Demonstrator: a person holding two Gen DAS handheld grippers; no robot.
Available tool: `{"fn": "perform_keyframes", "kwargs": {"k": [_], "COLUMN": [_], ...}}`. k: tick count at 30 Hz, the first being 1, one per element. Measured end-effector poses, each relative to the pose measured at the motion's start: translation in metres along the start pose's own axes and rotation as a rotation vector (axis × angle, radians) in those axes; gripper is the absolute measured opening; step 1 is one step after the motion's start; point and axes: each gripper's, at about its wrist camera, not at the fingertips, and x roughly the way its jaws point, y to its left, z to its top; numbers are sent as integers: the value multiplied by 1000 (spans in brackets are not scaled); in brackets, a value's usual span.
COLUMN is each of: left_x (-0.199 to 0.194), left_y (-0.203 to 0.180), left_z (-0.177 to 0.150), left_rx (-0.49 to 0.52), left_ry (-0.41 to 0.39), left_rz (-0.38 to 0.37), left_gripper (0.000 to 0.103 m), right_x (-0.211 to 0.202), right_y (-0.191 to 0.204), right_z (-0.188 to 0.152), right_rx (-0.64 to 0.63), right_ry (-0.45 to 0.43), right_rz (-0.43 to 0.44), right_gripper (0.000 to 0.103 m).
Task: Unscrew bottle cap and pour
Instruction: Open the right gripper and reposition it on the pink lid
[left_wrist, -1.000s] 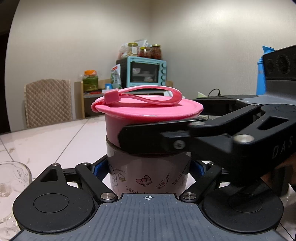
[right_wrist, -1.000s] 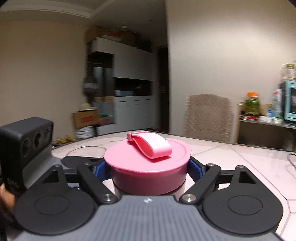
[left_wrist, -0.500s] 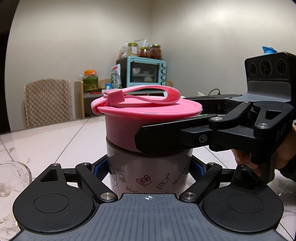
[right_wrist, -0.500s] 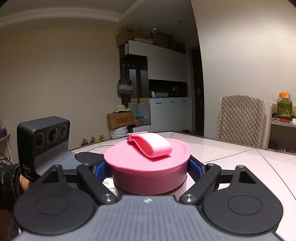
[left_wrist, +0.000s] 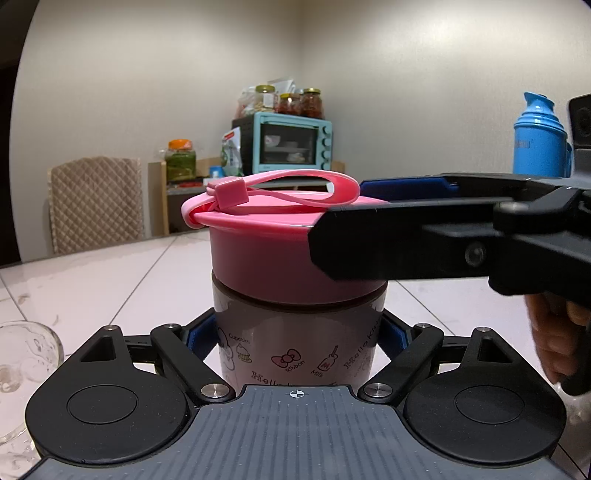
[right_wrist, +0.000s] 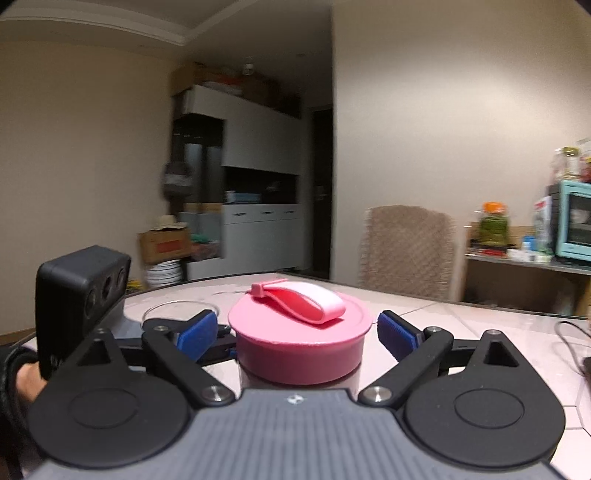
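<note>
In the left wrist view, a clear glass (left_wrist: 22, 354) sits at the lower left edge on the white tiled bench (left_wrist: 110, 269), probably waiting to receive the pour. At the lower centre, the left hand-held gripper (left_wrist: 297, 332) is clenched on the bottle (left_wrist: 295, 343), its blue pads (left_wrist: 197, 334) pressed against the printed body below the cap. That low hold reads as an anchor: it keeps the bottle upright and stops it turning while the cap is worked, and it leaves the cap free. The pink cap (left_wrist: 277, 247), with its strap looped flat over the top, fills the centre of the frame and appears seated on the bottle, a thin dark seam showing beneath it. From the right edge, the right hand-held gripper's black finger (left_wrist: 406, 240) reaches in level alongside the cap, with the person's fingers (left_wrist: 554, 339) below it at lower right.

In the right wrist view, the left gripper's camera block stands at the left and the cap (right_wrist: 299, 339) sits at centre. The right hand-held gripper (right_wrist: 297, 334) straddles it; its jaws are opening and both blue pads (right_wrist: 397, 334) stand clear of the cap's sides, so it is released, likely to re-grip for another twist.
</note>
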Motion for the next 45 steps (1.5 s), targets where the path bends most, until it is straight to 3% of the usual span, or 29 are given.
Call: {"fn": "perform_keyframes", "kwargs": {"k": [12, 29, 45], "left_x": [0, -1, -2], "left_y": [-1, -2, -5], "left_z": [-1, -2, -3], "left_rx": [1, 0, 2], "left_ry": [0, -1, -2], "left_rz": [1, 10, 15], "left_gripper": [90, 90, 90], "right_x": [23, 40, 38], "right_y": [18, 19, 12], "right_z": [-3, -7, -8], "right_rx": [32, 113, 129], "right_ry": [32, 74, 76], "right_rz": [-118, -155, -106], "right_gripper": [95, 92, 88]}}
